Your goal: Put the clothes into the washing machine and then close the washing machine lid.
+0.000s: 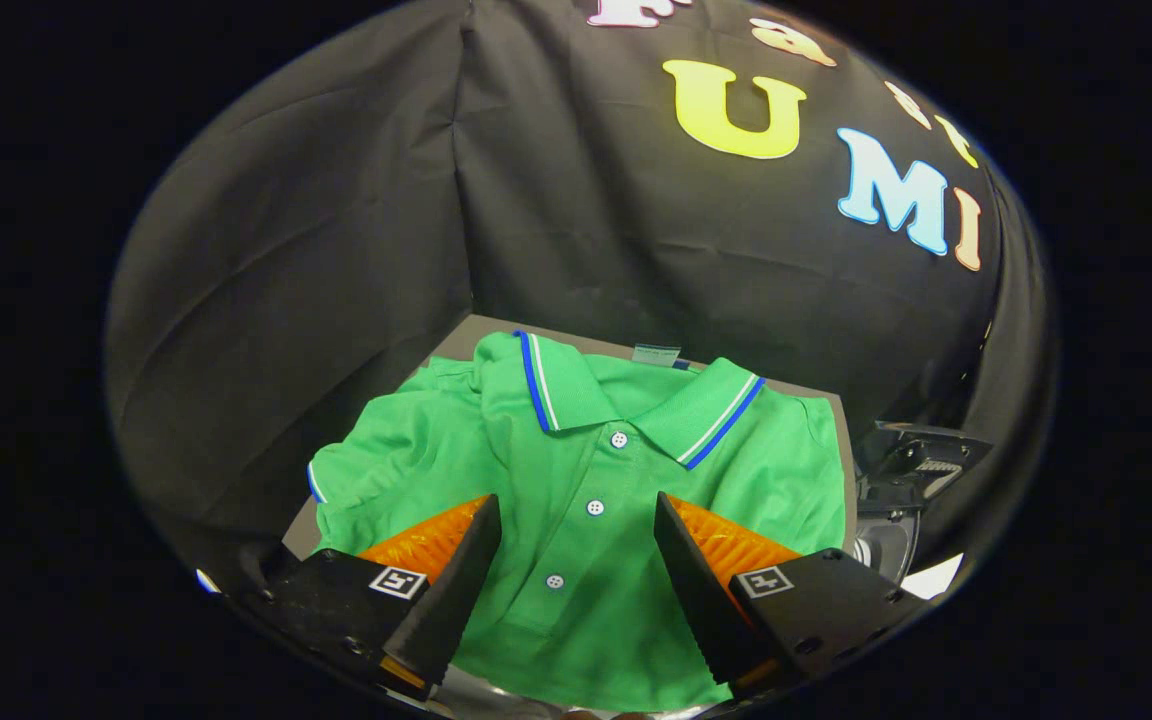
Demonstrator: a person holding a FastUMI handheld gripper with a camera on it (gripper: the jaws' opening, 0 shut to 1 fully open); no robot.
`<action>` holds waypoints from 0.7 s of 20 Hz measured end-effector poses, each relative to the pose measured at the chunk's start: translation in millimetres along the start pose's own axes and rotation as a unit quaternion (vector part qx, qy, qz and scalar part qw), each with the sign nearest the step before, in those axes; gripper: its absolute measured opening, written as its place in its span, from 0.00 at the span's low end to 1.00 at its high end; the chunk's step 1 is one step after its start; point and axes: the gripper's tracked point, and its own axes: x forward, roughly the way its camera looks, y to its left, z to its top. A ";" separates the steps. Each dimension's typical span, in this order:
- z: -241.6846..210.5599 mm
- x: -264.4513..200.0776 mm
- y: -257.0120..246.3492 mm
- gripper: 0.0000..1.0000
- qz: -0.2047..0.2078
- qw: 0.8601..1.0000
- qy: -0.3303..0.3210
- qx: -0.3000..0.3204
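Gripper (576,515) wide open, fingers either side of the green polo shirt (576,470) w/ button placket btwn them.

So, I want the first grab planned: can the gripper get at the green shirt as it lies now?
Probably yes. The gripper is open, its fingers spread over the shirt, which lies flat with nothing on top of it or between the fingers and the cloth.
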 end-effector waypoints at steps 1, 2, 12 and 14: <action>-2.4 3.6 -2.0 0.97 -0.006 1.000 0.004 -0.001; -3.4 6.2 -3.0 0.97 -0.011 1.000 0.007 -0.002; -15.2 15.7 -2.0 0.97 0.003 1.000 0.021 0.008; -16.2 16.3 3.8 0.97 0.015 1.000 0.007 -0.014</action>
